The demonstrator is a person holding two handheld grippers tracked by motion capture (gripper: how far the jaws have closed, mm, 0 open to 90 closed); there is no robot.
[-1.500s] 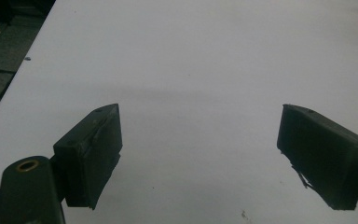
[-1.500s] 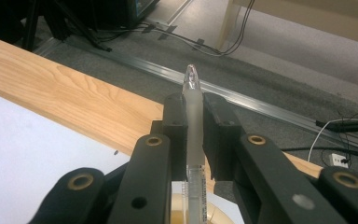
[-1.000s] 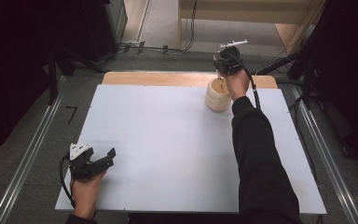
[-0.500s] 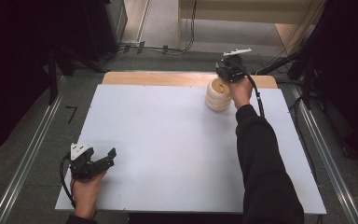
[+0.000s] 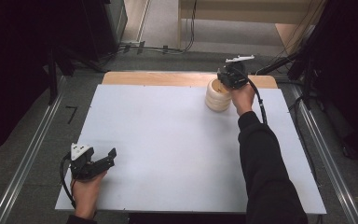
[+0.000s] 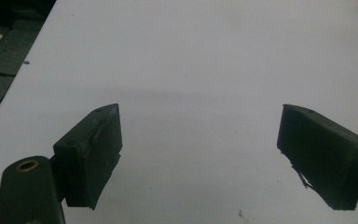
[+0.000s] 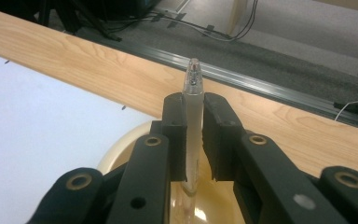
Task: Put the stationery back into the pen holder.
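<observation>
At the far right of the table point(image 5: 168, 140) our right gripper point(image 7: 195, 135) clamps a clear pen point(image 7: 192, 100) upright over the cream pot point(image 5: 217, 95), its lower end inside the mouth, while our left gripper point(image 6: 200, 154) rests near left, jaws wide apart and empty.

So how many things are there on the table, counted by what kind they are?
Clear pens: 1, held in the right gripper
Cream holder cups: 1
Grippers: 2, counting the open left gripper
Total: 4
</observation>
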